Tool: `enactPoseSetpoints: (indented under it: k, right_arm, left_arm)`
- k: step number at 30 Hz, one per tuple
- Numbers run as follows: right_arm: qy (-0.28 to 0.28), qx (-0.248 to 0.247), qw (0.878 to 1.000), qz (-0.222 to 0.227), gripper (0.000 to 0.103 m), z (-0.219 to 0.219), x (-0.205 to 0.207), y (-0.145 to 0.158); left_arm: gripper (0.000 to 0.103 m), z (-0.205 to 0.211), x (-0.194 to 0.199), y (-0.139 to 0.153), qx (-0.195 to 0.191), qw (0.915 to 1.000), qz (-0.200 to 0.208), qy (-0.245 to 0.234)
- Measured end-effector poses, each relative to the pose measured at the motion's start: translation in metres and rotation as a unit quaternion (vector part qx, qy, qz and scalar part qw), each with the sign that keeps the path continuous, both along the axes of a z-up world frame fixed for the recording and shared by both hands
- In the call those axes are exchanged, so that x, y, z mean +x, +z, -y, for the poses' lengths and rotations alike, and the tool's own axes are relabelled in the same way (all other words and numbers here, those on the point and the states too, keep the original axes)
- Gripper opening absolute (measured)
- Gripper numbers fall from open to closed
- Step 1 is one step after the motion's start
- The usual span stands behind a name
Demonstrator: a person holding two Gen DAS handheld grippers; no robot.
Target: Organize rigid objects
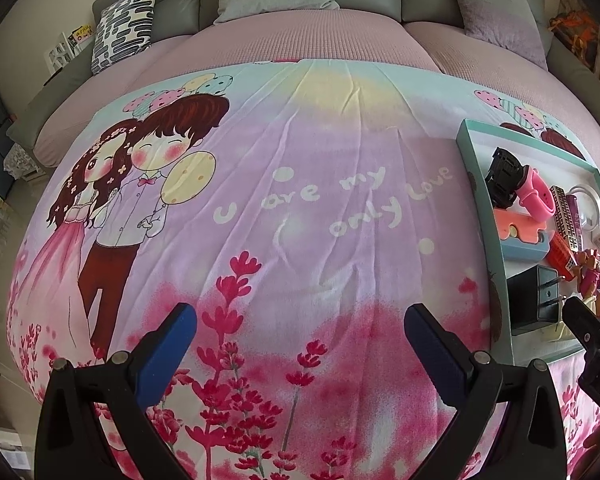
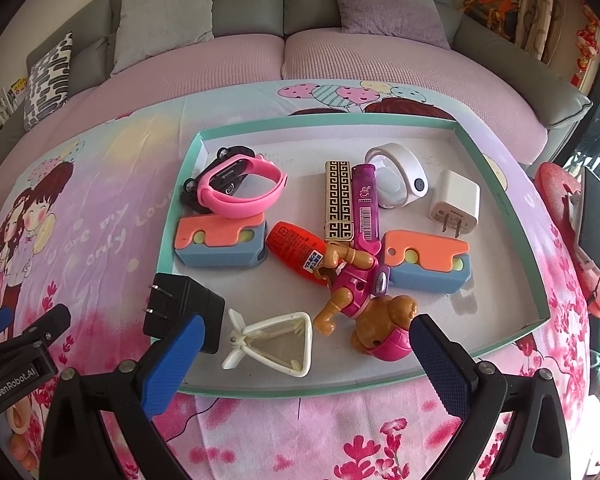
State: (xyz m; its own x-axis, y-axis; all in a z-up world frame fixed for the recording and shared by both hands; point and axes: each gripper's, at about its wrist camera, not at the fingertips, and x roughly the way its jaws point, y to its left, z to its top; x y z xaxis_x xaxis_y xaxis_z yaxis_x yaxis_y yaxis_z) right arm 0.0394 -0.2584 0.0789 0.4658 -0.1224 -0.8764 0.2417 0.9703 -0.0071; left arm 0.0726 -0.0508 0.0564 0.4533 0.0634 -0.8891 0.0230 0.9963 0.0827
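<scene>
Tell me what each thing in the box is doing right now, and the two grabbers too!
Left gripper: open, empty, over the blanket.
Right gripper: open, empty, above the tray.
Tray: uncovered, full of things.
Pink watch: strap closed in a loop.
Toy dog: lying down.
Black charger: prongs out.
White charger: prongs out.

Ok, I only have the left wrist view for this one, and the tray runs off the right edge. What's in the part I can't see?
Observer: A white plug charger lies near the far right corner of the tray.
Operator: Just the one orange-and-blue block?
Observer: No, a second orange-and-blue block sits right of the toy dog.
Operator: Is the right gripper holding anything?
Observer: No. The right gripper is open and empty over the tray's near edge, with a white triangular clip lying on the tray in front of it.
</scene>
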Motion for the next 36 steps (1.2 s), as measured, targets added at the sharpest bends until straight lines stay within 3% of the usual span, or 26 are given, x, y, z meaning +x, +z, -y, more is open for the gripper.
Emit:
enactPoseSetpoints:
  k: [36]
  right_arm:
    - [-0.003,0.002,1.000,0.000,0.103,0.0009,0.0003,-0.0016]
  left_arm:
    - [0.103,0.0040,-0.0005,-0.0026,-0.008,0.9998,-0.012,-0.016]
